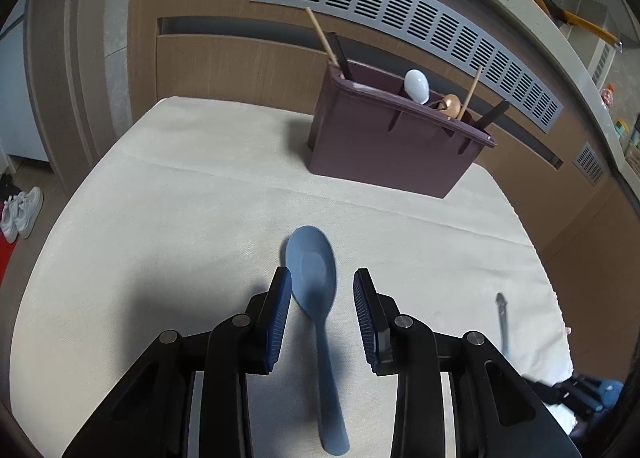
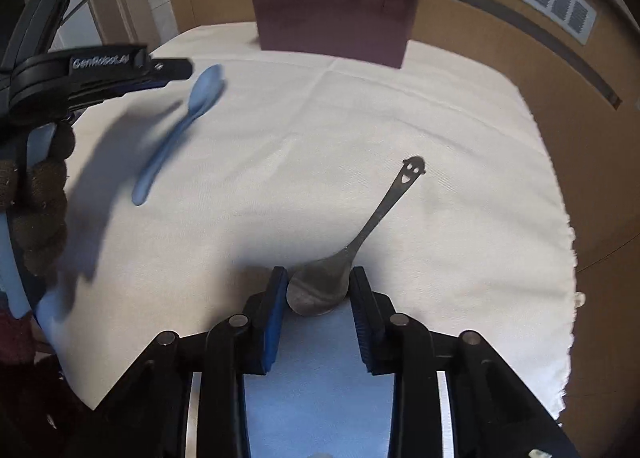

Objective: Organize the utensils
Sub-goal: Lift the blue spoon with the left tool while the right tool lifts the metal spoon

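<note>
A blue plastic spoon (image 1: 316, 290) lies on the white cloth, bowl pointing away, between the open fingers of my left gripper (image 1: 322, 278); it also shows in the right wrist view (image 2: 188, 114). A metal spoon (image 2: 340, 262) with a smiley-face handle end lies on the cloth; its bowl sits between the fingers of my right gripper (image 2: 319, 278), which close against its sides. A purple utensil holder (image 1: 396, 138) stands at the back of the table with chopsticks, a white spoon and a gold spoon in it; it also shows in the right wrist view (image 2: 336, 18).
The white cloth (image 1: 180, 198) covers the table. The metal spoon's handle (image 1: 502, 310) shows at the right in the left wrist view. A brown panelled wall with a vent grille (image 1: 400, 14) stands behind the holder. White shoes (image 1: 22, 212) lie on the floor at left.
</note>
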`<act>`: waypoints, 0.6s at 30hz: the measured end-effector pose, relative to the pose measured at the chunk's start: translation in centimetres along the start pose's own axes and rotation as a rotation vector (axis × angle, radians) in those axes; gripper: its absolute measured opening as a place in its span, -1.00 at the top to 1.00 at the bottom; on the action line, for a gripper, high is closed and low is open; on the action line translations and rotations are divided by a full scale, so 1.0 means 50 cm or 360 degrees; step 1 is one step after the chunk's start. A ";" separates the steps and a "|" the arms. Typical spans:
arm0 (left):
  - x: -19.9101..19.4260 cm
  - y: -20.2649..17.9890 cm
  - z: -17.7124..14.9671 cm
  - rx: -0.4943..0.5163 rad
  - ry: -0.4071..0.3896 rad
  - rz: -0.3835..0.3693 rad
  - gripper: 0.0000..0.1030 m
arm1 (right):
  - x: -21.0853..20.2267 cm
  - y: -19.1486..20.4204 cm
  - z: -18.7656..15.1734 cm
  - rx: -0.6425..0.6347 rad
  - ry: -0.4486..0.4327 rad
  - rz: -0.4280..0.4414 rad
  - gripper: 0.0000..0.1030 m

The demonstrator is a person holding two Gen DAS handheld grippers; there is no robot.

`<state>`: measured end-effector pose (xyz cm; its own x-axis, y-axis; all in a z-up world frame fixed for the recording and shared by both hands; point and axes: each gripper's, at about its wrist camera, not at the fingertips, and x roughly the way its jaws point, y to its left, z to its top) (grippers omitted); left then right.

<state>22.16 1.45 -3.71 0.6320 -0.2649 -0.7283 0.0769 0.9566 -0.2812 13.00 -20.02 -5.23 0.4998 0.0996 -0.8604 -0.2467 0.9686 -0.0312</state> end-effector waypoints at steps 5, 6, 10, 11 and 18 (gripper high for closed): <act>0.018 0.007 -0.006 -0.0029 0.0054 -0.0022 0.36 | -0.074 -0.057 0.037 0.0058 -0.0216 0.0098 0.46; 0.021 0.005 -0.007 -0.0027 0.0062 -0.0027 0.36 | -0.082 -0.064 0.049 0.0068 -0.0252 0.0107 0.47; 0.033 -0.002 -0.010 -0.0028 0.0093 -0.0038 0.35 | -0.104 -0.089 0.104 0.0106 -0.0404 0.0072 0.49; 0.037 -0.002 -0.009 -0.0032 0.0101 -0.0034 0.35 | -0.109 -0.089 0.114 0.0112 -0.0436 0.0069 0.49; 0.082 -0.023 0.019 -0.0006 0.0155 0.0108 0.32 | -0.131 -0.083 0.186 0.0085 -0.0593 0.0111 0.92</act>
<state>25.39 -0.59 -5.76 0.5577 -0.2105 -0.8029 0.0335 0.9722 -0.2316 18.47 -22.56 5.25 0.7534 0.2323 -0.6152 -0.2522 0.9661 0.0559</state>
